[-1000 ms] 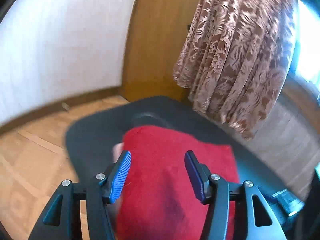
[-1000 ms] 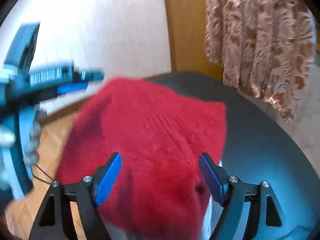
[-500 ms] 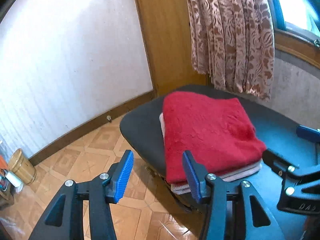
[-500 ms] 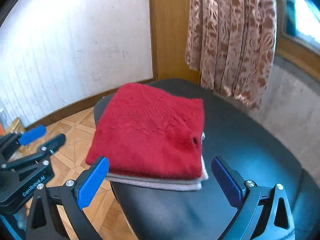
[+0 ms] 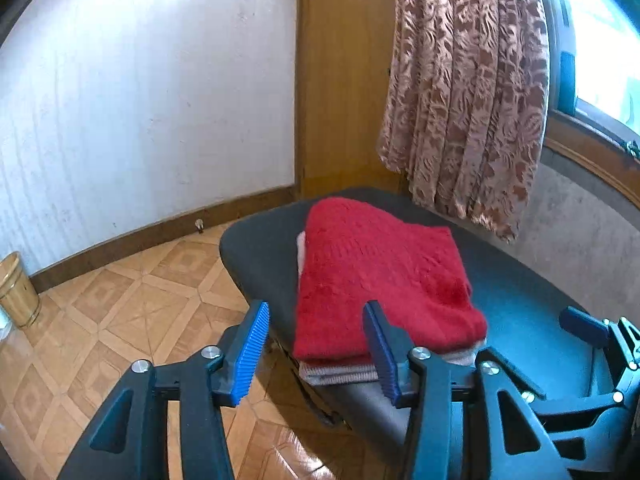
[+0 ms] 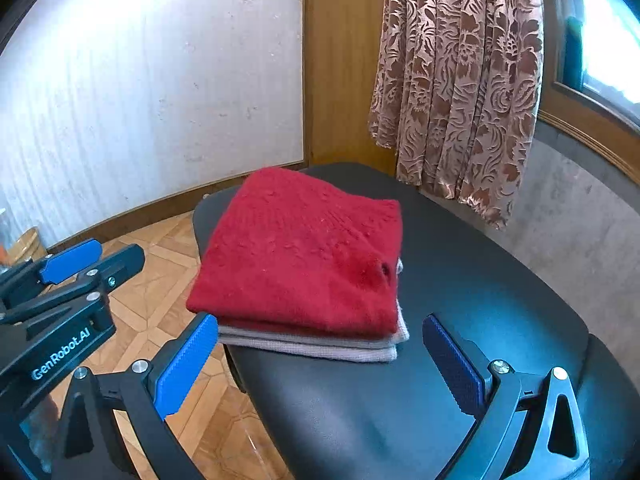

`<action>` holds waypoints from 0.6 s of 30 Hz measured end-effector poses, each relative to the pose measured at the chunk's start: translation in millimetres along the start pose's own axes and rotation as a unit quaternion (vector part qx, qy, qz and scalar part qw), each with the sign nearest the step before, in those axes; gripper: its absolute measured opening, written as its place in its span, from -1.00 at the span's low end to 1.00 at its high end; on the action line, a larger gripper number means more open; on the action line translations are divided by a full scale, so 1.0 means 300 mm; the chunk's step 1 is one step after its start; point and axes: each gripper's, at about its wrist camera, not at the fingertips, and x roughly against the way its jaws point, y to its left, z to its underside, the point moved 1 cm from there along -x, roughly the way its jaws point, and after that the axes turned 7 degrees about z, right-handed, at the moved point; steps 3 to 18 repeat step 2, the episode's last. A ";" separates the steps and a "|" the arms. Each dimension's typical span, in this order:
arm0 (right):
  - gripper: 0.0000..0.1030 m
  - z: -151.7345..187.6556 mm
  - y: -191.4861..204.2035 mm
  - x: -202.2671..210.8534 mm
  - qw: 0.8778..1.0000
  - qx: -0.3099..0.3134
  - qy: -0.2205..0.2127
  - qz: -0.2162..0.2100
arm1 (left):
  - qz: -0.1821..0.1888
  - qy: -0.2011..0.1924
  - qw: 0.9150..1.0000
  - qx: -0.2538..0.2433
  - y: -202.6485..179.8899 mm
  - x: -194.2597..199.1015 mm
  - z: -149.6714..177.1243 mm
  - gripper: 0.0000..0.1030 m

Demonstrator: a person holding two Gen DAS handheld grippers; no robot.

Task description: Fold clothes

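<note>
A folded red sweater (image 5: 380,276) (image 6: 304,256) lies flat on top of a folded grey garment (image 5: 340,374) (image 6: 312,346), both on a black padded seat (image 5: 520,320) (image 6: 460,260). My left gripper (image 5: 316,306) hovers short of the stack's near left corner. Its jaws are closing, with nothing gripped between them. My right gripper (image 6: 320,320) stands wide open in front of the stack's near edge, apart from it. In the right wrist view the left gripper (image 6: 72,264) shows at the far left, over the floor.
A patterned brown curtain (image 5: 468,92) hangs behind the seat, next to a wooden door (image 5: 340,80) and a white wall. Parquet floor (image 5: 140,300) lies left of the seat. A small wooden bucket (image 5: 16,288) stands by the wall at far left.
Both grippers have drawn back from the red sweater, which now rests on the stack. The left jaws have narrowed and the right jaws have widened.
</note>
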 end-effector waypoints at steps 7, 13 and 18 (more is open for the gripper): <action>1.00 -0.001 0.009 -0.005 1.000 0.004 0.001 0.000 | -0.001 -0.011 1.000 -0.003 0.003 0.007 -0.003 -0.24; 1.00 -0.001 0.009 -0.005 1.000 0.004 0.001 0.000 | -0.001 -0.011 1.000 -0.003 0.003 0.007 -0.003 -0.24; 1.00 -0.001 0.009 -0.005 1.000 0.004 0.001 0.000 | -0.001 -0.011 1.000 -0.003 0.003 0.007 -0.003 -0.24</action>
